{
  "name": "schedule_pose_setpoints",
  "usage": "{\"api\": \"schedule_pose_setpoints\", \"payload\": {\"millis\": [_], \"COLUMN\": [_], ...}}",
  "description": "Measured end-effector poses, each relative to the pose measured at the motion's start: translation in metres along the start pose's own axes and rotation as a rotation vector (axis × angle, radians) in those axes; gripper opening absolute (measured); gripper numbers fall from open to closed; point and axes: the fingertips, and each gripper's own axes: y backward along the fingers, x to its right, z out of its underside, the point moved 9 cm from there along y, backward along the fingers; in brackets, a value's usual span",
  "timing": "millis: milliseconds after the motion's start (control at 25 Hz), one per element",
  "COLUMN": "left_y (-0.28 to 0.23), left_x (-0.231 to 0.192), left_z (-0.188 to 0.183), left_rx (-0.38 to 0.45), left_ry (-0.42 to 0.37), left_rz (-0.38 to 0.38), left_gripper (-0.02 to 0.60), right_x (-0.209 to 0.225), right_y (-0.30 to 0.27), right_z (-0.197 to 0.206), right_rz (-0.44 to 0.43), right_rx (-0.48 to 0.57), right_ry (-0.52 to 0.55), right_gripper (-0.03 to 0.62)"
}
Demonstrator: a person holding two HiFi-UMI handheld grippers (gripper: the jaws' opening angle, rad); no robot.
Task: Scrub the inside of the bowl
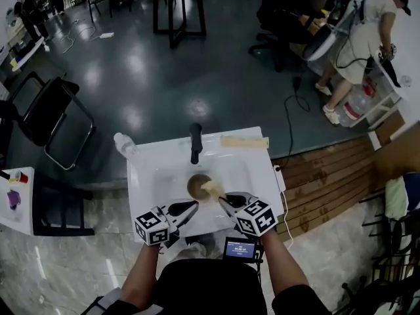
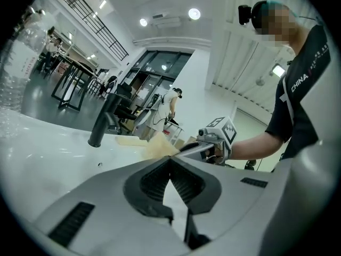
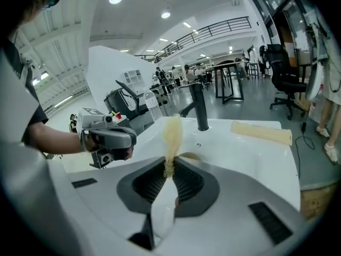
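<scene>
A brown bowl sits in the basin of a white sink. My right gripper is shut on a pale yellow scrub pad that hangs over the bowl's right side. In the right gripper view the pad stands up from the closed jaws of the right gripper, and a strip of the bowl's rim shows behind them. My left gripper is at the bowl's near-left edge. Its jaws meet at the tips with nothing seen between them; the bowl is hidden in that view.
A black faucet stands at the sink's back edge. A long yellow cloth lies at the back right. A clear water bottle stands at the sink's far-left corner. A black chair is on the floor to the left.
</scene>
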Motion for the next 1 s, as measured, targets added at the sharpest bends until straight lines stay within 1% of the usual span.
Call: {"api": "schedule_pose_setpoints", "payload": {"millis": [120, 240, 320, 480, 680, 720, 800, 920, 1000], "left_y": [0.008, 0.010, 0.007, -0.002, -0.005, -0.007, -0.011, -0.014, -0.013], "left_x": [0.012, 0.031, 0.049, 0.092, 0.141, 0.150, 0.170, 0.198, 0.215], "left_z": [0.002, 0.006, 0.011, 0.022, 0.038, 0.041, 0.046, 0.053, 0.060], "left_rx": [-0.008, -0.010, -0.009, 0.006, 0.011, 0.013, 0.022, 0.027, 0.043], "left_ry": [-0.022, -0.034, -0.051, -0.130, -0.169, -0.174, -0.182, -0.197, -0.192], "left_rz": [-0.041, -0.089, -0.118, -0.195, -0.262, -0.273, -0.284, -0.279, -0.276], "left_gripper": [0.003, 0.003, 0.003, 0.003, 0.003, 0.003, 0.003, 0.003, 0.003], "right_x": [-0.007, -0.012, -0.014, -0.016, -0.023, -0.025, -0.031, -0.046, -0.055], "right_y": [0.011, 0.029, 0.044, 0.076, 0.113, 0.120, 0.129, 0.142, 0.150], "right_z": [0.001, 0.011, 0.023, 0.056, 0.091, 0.096, 0.104, 0.114, 0.121], "right_rz": [-0.013, -0.012, 0.005, 0.039, 0.038, 0.039, 0.050, 0.055, 0.049], "right_rx": [0.002, 0.019, 0.032, 0.042, 0.071, 0.078, 0.074, 0.060, 0.070], "right_ry": [0.066, 0.102, 0.104, 0.097, 0.118, 0.126, 0.175, 0.255, 0.273], "right_gripper": [0.041, 0.041, 0.041, 0.041, 0.041, 0.041, 0.041, 0.041, 0.041]}}
